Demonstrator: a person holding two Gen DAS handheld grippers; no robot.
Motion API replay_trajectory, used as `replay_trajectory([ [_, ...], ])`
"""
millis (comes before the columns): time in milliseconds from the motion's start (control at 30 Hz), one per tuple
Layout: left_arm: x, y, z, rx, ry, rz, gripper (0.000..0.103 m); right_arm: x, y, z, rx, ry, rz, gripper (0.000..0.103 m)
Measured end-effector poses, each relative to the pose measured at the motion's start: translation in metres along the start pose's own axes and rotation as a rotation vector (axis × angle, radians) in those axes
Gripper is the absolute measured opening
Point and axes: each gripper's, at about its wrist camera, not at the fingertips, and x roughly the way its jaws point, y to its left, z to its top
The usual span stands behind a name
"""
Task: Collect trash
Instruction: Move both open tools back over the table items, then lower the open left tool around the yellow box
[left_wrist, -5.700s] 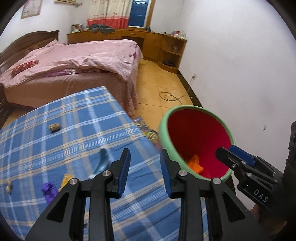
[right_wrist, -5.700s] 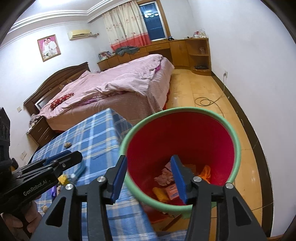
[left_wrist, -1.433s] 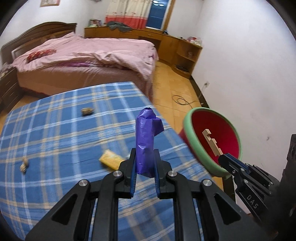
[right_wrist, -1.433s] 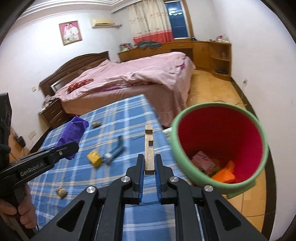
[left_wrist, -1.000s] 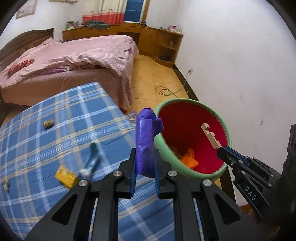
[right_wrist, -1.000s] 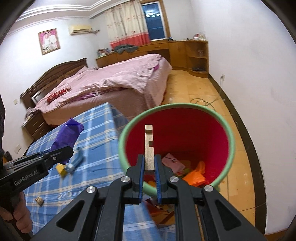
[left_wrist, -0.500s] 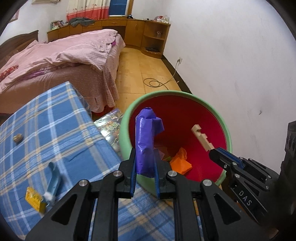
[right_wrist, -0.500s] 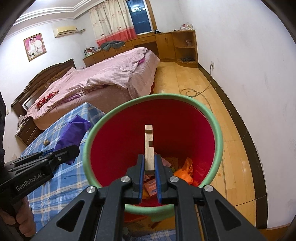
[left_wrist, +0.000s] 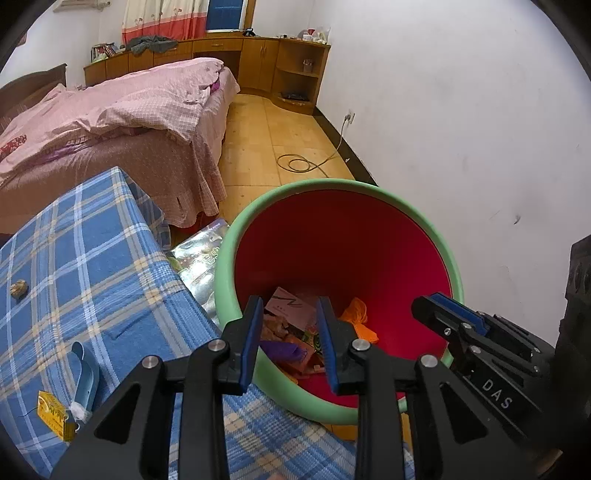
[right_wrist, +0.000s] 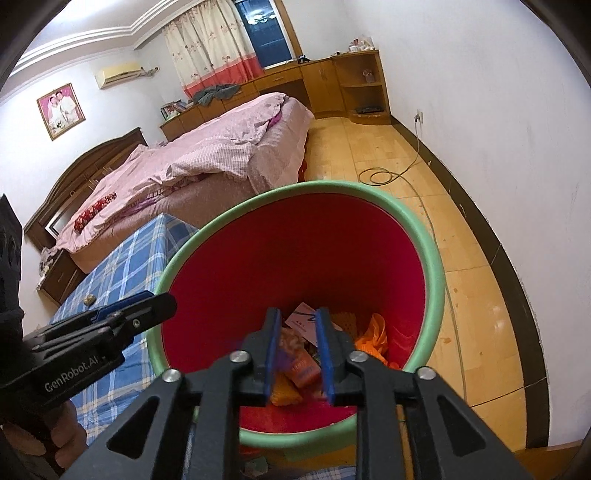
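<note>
Two grippers hang over one trash bin (left_wrist: 376, 192), red inside with a green rim, standing on the floor just off the corner of the blue plaid table (left_wrist: 74, 266). The left gripper (left_wrist: 290, 343) has its jaws opening with nothing between them; the right gripper (right_wrist: 295, 350) is likewise opening and empty. In the bin bottom lies a heap of trash: one purple wrapper (left_wrist: 284, 349), one orange bag (left_wrist: 356, 314), one pink paper (left_wrist: 291, 306) and other scraps I cannot separate. Three items lie on the table: one brown nut-like lump (left_wrist: 18, 288) toward its left edge, and one light-blue tube (left_wrist: 85, 376) touching one yellow packet (left_wrist: 55, 410) near its front edge
</note>
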Motion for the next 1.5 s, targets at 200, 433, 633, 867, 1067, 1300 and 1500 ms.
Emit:
replay_trajectory([
  [200, -0.008, 0.002, -0.002, -0.002, -0.007, 0.006, 0.029, -0.008, 0.002, 0.0, 0.0, -0.013, 0.005, 0.026],
  [433, -0.026, 0.012, -0.007, -0.023, -0.028, 0.019, 0.029, -0.018, 0.01, 0.0, -0.004, -0.026, 0.021, 0.03],
  [633, -0.046, 0.027, -0.014, -0.05, -0.05, 0.056, 0.029, -0.027, 0.025, -0.001, -0.016, -0.034, 0.045, 0.037],
  [867, -0.068, 0.048, -0.024, -0.084, -0.069, 0.093, 0.029, -0.035, 0.048, -0.008, -0.041, -0.036, 0.076, 0.041],
  [1067, -0.084, 0.066, -0.034, -0.109, -0.085, 0.123, 0.029, -0.037, 0.065, -0.012, -0.061, -0.033, 0.099, 0.043],
  [1300, -0.1, 0.091, -0.046, -0.153, -0.095, 0.163, 0.029, -0.037, 0.085, -0.018, -0.083, -0.022, 0.122, 0.046],
  [1500, -0.107, 0.12, -0.058, -0.202, -0.094, 0.2, 0.029, -0.034, 0.101, -0.024, -0.105, -0.008, 0.134, 0.048],
])
